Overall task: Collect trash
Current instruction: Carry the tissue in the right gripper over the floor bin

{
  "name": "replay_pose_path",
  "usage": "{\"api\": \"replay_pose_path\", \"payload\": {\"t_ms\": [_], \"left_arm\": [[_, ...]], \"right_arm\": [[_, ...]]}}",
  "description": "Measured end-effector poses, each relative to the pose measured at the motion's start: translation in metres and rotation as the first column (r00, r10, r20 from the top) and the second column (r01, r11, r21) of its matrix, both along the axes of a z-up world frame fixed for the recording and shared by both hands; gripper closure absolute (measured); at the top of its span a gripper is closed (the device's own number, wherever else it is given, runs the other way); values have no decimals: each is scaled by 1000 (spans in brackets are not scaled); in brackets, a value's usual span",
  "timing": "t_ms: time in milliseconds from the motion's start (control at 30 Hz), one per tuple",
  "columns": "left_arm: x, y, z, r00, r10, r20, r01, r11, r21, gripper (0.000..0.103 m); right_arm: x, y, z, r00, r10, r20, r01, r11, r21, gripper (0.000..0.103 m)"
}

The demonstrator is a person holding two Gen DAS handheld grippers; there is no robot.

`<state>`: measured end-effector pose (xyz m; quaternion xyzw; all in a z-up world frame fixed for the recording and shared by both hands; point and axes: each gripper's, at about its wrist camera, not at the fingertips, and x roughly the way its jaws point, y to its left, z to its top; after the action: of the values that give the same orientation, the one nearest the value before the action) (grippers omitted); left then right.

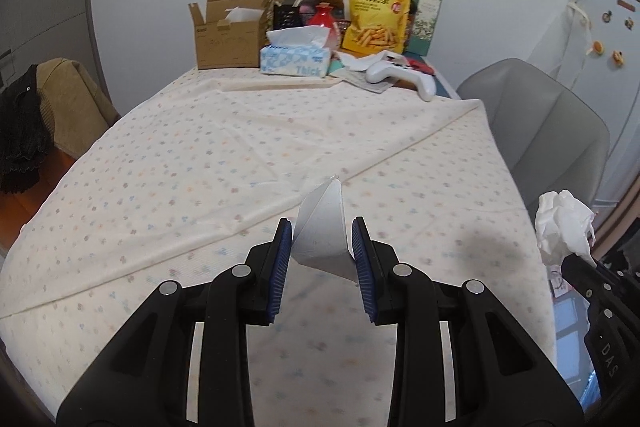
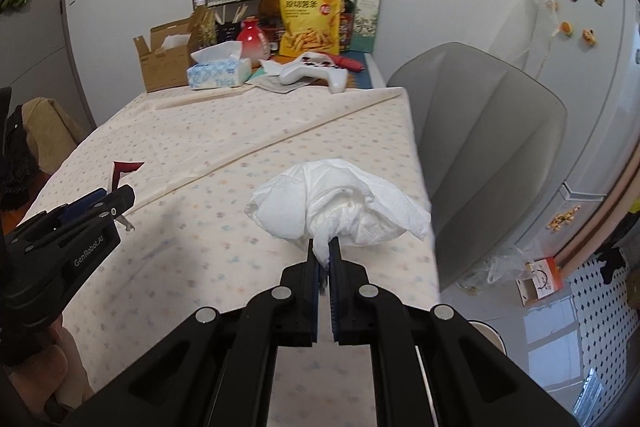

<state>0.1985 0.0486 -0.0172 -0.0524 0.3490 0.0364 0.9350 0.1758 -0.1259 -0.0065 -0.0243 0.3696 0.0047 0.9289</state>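
Observation:
My left gripper [image 1: 322, 231] is shut on a folded white wrapper [image 1: 324, 223], held above the flowered tablecloth [image 1: 224, 155]. In the right wrist view this wrapper [image 2: 127, 167] shows a red side, sticking up from the left gripper [image 2: 116, 205] at the far left. My right gripper [image 2: 323, 247] is shut on a crumpled white tissue [image 2: 340, 203] that bulges past its fingertips over the table's right side. In the left wrist view the same tissue [image 1: 564, 223] appears at the right edge, above the right gripper [image 1: 592, 279].
At the far end of the table stand a cardboard box [image 1: 228, 35], a tissue box [image 1: 296, 61], a yellow snack bag [image 1: 380, 11] and a white game controller [image 1: 400, 75]. A grey chair [image 2: 488, 147] stands to the right, with a fridge [image 2: 588, 67] behind it. A small carton [image 2: 540, 281] lies on the floor.

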Motion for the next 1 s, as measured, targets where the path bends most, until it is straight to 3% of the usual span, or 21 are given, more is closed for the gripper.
{"api": "replay_pose_path", "payload": {"t_ms": [600,1000], "left_arm": [[-22,-113,12,988,-147,50,149,988,-37,72],[-22,-184,5,969,-246,37,247,969,-20,72]], "right_arm": [[-54,-122,19,978,-204,42,205,979,-22,97],[-66,-190,3,955,-298,6,298,955,-7,97]]}}
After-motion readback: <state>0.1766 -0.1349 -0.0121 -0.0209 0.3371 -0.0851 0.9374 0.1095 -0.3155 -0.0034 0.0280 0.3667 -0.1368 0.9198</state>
